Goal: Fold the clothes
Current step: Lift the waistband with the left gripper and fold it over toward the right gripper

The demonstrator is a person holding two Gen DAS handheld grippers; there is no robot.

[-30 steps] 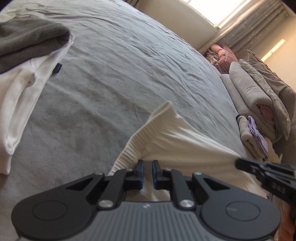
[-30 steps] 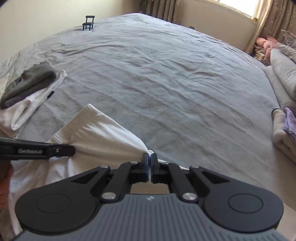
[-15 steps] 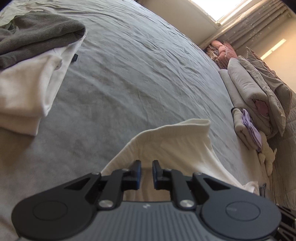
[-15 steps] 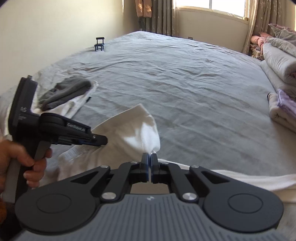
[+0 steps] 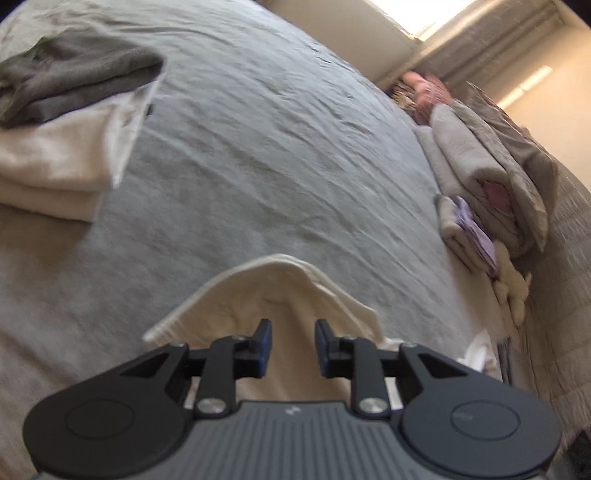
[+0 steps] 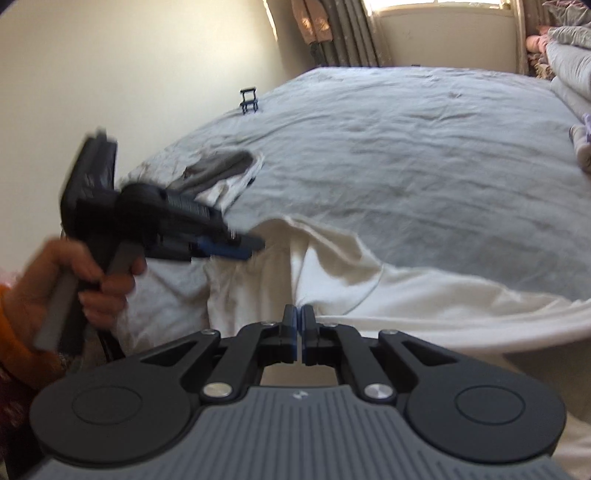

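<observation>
On bed (image 5: pixel 280 155), near edge: white garment (image 5: pixel 280 295), part folded.
Left gripper (image 5: pixel 293 341): jaws just opened, fabric below, nothing pinched.
Right gripper (image 6: pixel 299 326): jaws closed on garment edge.
Next, I judge: drag right corner across, lay flat, release once edges align.

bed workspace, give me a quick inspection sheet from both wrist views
surface: grey bedsheet, wrinkled.
job's things: cream garment spread at the near edge, part folded over.
clutter: folded white and grey clothes; blanket stack; small black stand.
grippers: left gripper has just been opening, pads apart and clear of the cloth; right gripper shut on the cream garment's edge.
cables: nothing seen.
surroundings: curtains, cream wall.
</observation>
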